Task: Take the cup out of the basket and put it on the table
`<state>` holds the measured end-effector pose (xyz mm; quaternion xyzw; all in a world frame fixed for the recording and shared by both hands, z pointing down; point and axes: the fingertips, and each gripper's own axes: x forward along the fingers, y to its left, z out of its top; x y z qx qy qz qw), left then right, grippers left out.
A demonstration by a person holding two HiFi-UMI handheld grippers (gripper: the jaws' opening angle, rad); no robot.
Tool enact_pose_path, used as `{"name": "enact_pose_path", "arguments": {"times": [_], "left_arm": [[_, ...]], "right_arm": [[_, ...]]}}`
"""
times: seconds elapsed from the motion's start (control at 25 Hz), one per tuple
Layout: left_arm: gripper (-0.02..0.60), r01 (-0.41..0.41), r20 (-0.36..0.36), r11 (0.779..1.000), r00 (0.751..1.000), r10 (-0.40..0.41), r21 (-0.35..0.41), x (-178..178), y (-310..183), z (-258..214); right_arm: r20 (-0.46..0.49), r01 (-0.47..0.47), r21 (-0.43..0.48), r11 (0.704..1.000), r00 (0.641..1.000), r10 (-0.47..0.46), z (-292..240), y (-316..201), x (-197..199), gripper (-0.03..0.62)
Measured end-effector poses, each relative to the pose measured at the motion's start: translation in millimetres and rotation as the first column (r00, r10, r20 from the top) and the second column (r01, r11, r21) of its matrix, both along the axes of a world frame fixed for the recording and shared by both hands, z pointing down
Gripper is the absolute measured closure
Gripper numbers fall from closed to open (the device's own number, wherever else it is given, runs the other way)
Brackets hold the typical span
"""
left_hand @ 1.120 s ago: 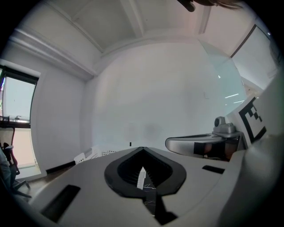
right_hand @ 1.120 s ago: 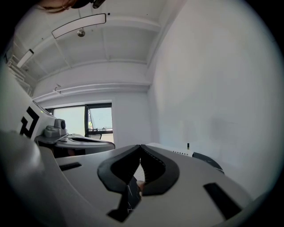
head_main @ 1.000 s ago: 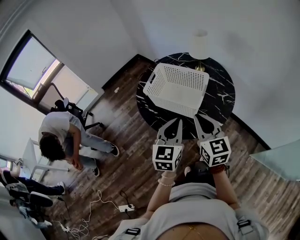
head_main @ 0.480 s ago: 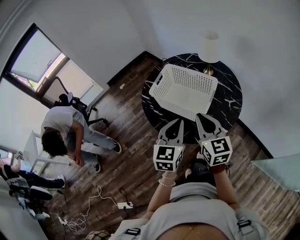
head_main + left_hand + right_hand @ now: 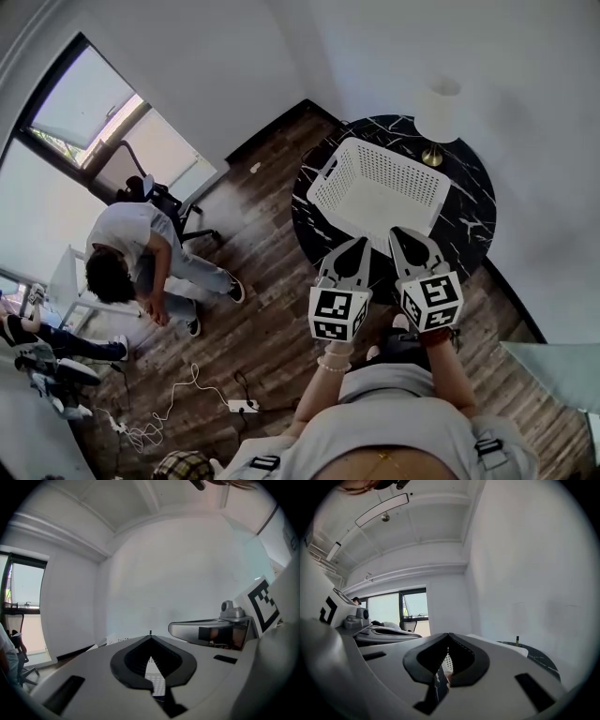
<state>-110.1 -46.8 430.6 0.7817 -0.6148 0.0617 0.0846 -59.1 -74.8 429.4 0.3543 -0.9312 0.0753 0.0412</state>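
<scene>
A white perforated basket [image 5: 380, 187] stands on the round black marble table [image 5: 469, 220]. No cup shows in any view, and the part of the basket's inside that I see looks bare. My left gripper [image 5: 360, 243] and right gripper [image 5: 397, 232] hang side by side over the table's near edge, just short of the basket. Both are shut with nothing between the jaws. In the left gripper view the left gripper [image 5: 150, 635] has its tips together, and a strip of basket mesh [image 5: 155, 682] shows through the jaw opening. The right gripper [image 5: 449, 635] is likewise shut in its own view.
A lamp with a white shade [image 5: 438, 111] stands at the table's far side. A seated person [image 5: 127, 258] and an office chair [image 5: 155, 199] are at the left by the window. Cables and a power strip [image 5: 239, 406] lie on the wooden floor.
The table, basket and lamp have slid right and slightly down in the head view. Both grippers keep their places in the picture and stay shut.
</scene>
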Motion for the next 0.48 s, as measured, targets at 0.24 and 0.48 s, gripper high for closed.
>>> {"name": "enact_pose_path", "arguments": {"times": [0.24, 0.48], "left_arm": [[0.575, 0.028, 0.004, 1.0, 1.0, -0.028, -0.013, -1, -23, -2], [0.575, 0.061, 0.005, 0.998, 0.998, -0.061, -0.029, -2, -36, 0]], "right_arm": [[-0.003, 0.046, -0.009, 0.999, 0.999, -0.046, -1, -24, -5, 0.583], [-0.003, 0.084, -0.013, 0.996, 0.996, -0.084, -2, -40, -7, 0.583]]}}
